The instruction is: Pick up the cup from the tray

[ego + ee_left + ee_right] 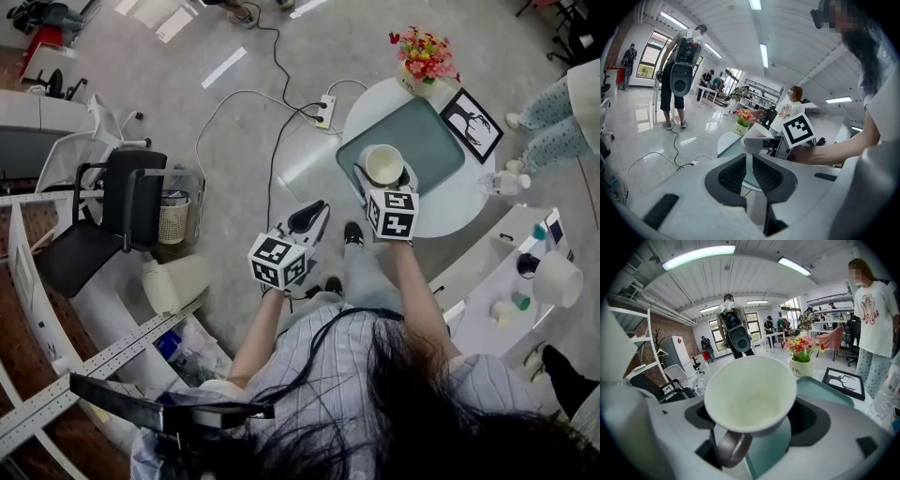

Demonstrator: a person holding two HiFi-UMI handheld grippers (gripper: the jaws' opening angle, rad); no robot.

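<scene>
The right gripper (382, 180) has its fingers (812, 422) clenched on the sides of the white ceramic cup (750, 394). The cup is tipped with its grey handle towards the camera, over the teal rectangular plastic tray (441, 141) on the round white surface (459, 214). The left gripper (749, 174) is well apart from the cup, its fingers pressed together on nothing.

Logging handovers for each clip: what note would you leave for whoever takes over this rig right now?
Left gripper: tongs nearly together, empty, held away from the table.
Right gripper: tongs closed round the white cup, handle toward its camera.
Cup is over the teal tray on the table; whether it is lifted is unclear.
Done: grasp. Left: raise it clear.
</scene>
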